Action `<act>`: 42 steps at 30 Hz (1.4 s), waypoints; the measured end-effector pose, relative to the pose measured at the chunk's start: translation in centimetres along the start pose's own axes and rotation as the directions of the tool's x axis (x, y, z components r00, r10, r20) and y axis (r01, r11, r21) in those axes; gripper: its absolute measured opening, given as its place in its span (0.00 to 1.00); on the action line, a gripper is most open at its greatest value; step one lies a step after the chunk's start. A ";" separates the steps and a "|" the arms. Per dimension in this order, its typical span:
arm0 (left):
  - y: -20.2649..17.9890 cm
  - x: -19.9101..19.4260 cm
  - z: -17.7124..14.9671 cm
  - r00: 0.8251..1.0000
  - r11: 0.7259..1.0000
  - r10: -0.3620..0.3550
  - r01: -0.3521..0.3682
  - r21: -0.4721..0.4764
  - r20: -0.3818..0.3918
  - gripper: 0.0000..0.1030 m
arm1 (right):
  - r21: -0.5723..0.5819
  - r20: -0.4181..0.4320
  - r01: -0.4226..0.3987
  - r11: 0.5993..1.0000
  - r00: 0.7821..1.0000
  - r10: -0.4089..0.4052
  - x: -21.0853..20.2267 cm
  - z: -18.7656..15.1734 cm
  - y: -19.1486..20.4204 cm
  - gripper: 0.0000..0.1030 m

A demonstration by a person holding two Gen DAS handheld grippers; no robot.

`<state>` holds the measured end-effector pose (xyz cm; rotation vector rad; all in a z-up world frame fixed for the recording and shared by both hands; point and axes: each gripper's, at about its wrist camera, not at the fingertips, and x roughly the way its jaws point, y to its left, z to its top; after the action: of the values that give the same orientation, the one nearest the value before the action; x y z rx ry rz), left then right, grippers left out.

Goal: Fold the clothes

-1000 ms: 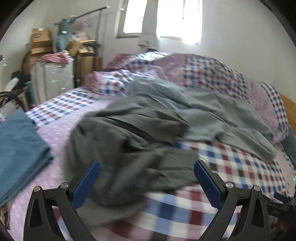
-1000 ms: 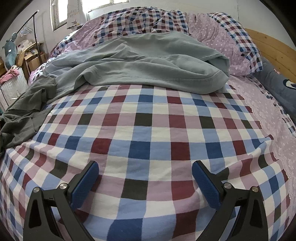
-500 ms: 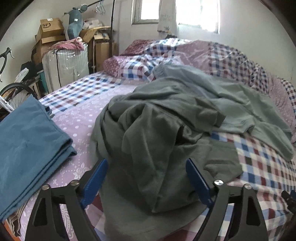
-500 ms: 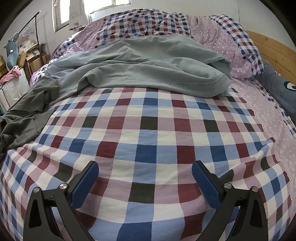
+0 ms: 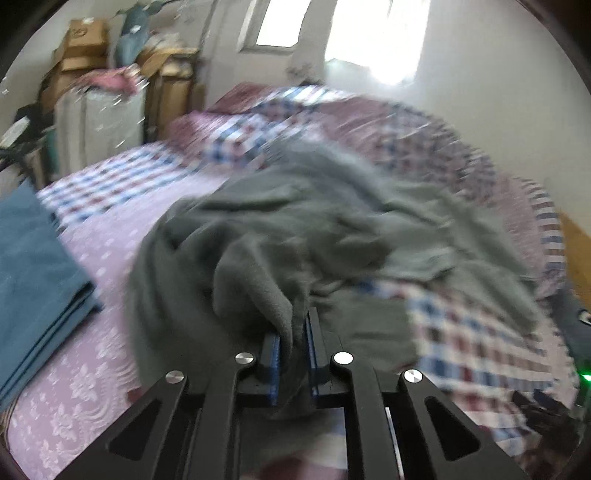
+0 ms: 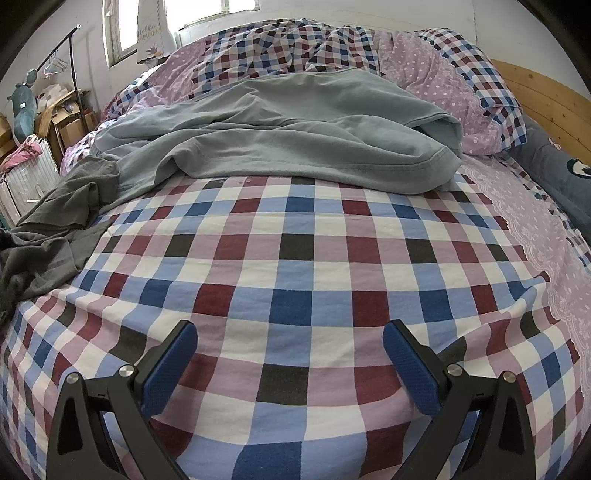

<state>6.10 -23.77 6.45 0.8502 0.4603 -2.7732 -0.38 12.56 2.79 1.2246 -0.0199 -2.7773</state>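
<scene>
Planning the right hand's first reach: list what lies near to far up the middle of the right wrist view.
Open right hand-held gripper → bare checked bedsheet → light grey-green garment → rumpled checked duvet → window.

Two loose garments lie on the bed: one dark grey garment [image 5: 229,258], one light grey-green garment [image 6: 295,136]; one folded blue cloth [image 5: 33,266].

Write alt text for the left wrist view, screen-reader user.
The left hand-held gripper is shut on a fold of a crumpled dark grey garment lying on a checked bedspread. A folded blue cloth lies at the left; the picture is motion-blurred.
</scene>
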 end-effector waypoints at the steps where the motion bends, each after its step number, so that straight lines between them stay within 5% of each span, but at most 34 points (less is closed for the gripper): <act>1: -0.7 -0.4 0.1 1.000 1.000 -0.028 0.028 0.014 0.014 0.10 | 0.002 0.002 -0.003 1.000 1.000 0.003 0.0 0.0 0.0 1.00; 8: -5.3 -0.4 -0.6 0.976 0.974 -0.219 0.218 0.063 -0.002 0.09 | 0.032 0.055 -0.136 0.990 0.989 0.134 -1.3 0.3 0.1 1.00; 13: -8.1 -0.2 -1.5 0.925 0.923 -0.378 0.380 0.059 -0.050 0.07 | -0.047 0.064 -0.335 0.941 0.939 0.337 -2.7 0.2 2.3 0.99; 16: -9.2 -0.4 -1.7 0.870 0.870 -0.487 0.491 0.045 -0.073 0.07 | -0.094 0.061 -0.446 0.890 0.890 0.452 -3.4 0.1 3.6 0.98; 20: -9.6 -0.5 -1.5 0.757 0.762 -0.647 0.646 -0.047 -0.093 0.07 | -0.161 0.049 -0.567 0.808 0.813 0.580 -4.6 -0.1 5.5 0.98; 23: -10.1 -0.5 -1.2 0.677 0.686 -0.728 0.722 -0.094 -0.107 0.07 | -0.230 0.040 -0.581 0.781 0.796 0.604 -5.6 -0.8 7.2 0.96; 26: -10.5 -0.8 -1.1 0.616 0.627 -0.779 0.771 -0.112 -0.120 0.07 | -0.246 0.025 -0.613 0.750 0.770 0.638 -5.9 -1.1 8.2 0.91; 29: -11.3 -0.7 -1.3 0.565 0.581 -0.813 0.804 -0.128 -0.140 0.07 | -0.242 0.015 -0.643 0.727 0.747 0.665 -6.2 -1.1 8.8 0.76; 32: -11.7 -0.8 -1.4 0.546 0.565 -0.823 0.814 -0.132 -0.153 0.07 | -0.238 0.008 -0.649 0.722 0.742 0.670 -6.3 -1.3 9.3 0.60; 35: -12.1 -0.9 -1.6 0.529 0.550 -0.832 0.824 -0.136 -0.166 0.07 | -0.227 0.007 -0.632 0.741 0.760 0.650 -6.1 -1.2 9.4 0.30; 37: -12.1 -0.7 -1.7 0.534 0.556 -0.828 0.820 -0.135 -0.172 0.08 | -0.211 0.022 -0.604 0.768 0.783 0.622 -5.9 -1.1 9.0 0.07; 41: -12.8 -0.5 -1.9 0.571 0.595 -0.796 0.799 -0.087 -0.201 0.17 | -0.135 0.077 -0.548 0.825 0.824 0.561 -5.5 -0.2 6.8 0.02; 42: -13.0 -0.5 -2.1 0.578 0.602 -0.789 0.795 -0.077 -0.209 0.29 | -0.117 0.093 -0.531 0.839 0.836 0.542 -5.5 0.0 6.2 0.02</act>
<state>3.88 -10.93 8.11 1.2005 1.0960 -3.4952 3.86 6.97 7.20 0.8543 -0.2177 -2.3204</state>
